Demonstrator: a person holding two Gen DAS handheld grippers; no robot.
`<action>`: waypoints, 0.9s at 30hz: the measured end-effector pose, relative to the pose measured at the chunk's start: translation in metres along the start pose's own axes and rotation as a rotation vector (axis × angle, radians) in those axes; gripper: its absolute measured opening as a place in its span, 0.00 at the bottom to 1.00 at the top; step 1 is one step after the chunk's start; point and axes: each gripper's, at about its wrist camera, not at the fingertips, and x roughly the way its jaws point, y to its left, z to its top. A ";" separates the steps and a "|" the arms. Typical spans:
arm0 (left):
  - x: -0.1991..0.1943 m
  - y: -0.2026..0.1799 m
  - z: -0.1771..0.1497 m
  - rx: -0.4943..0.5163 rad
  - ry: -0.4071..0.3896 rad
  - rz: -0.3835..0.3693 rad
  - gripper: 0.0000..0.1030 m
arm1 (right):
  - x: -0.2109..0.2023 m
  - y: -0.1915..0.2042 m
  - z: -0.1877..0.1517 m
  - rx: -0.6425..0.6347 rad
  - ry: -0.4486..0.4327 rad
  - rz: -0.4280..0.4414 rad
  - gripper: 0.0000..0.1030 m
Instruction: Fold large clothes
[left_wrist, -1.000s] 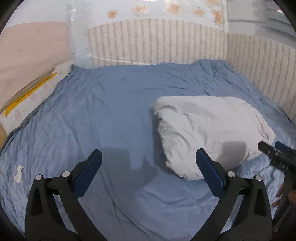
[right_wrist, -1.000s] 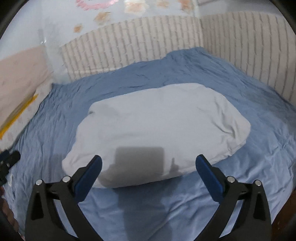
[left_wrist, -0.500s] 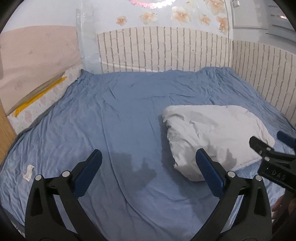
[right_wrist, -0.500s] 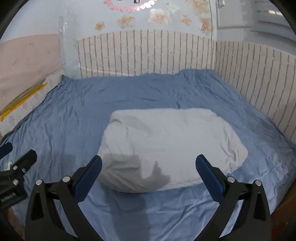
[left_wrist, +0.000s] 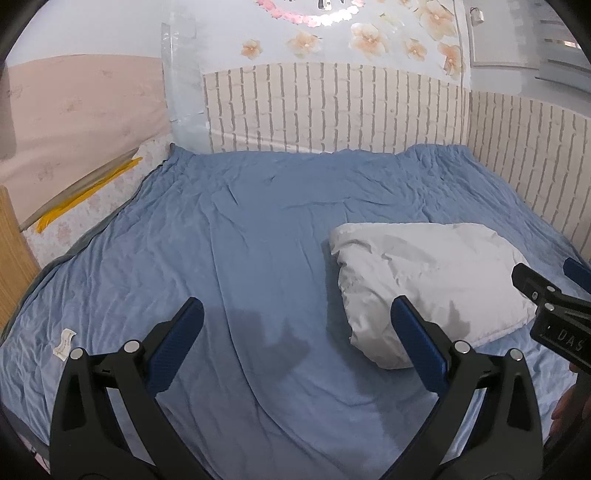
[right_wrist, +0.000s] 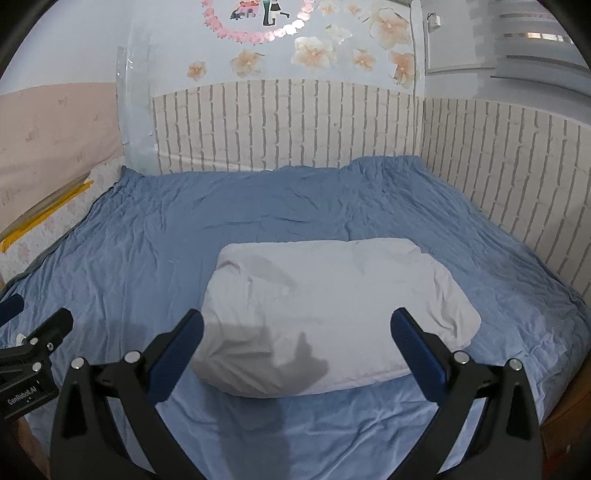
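Now both grippers, left and right, hang with fingers spread wide, holding nothing. The puffy white bundle near the bed's right edge could flop open if bumped.

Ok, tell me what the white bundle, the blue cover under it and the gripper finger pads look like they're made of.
White bundle: soft padded fabric, matte, puffy with rounded edges and shallow creases; possibly a down-filled garment.
Blue cover: thin woven cloth, probably cotton or a blend, matte with many fine wrinkles.
Finger pads: dark blue, smooth, likely rubber or plastic, set on black rigid plastic arms with metal screws.
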 end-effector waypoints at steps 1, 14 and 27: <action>-0.001 0.000 0.000 0.002 -0.004 0.001 0.97 | -0.001 0.001 0.000 0.000 0.000 0.000 0.98; -0.012 -0.011 0.005 0.031 -0.042 0.006 0.97 | -0.014 -0.009 0.007 0.021 -0.041 -0.006 0.98; -0.006 -0.006 0.003 0.038 -0.022 0.017 0.97 | -0.010 -0.010 0.003 0.024 -0.024 -0.008 0.98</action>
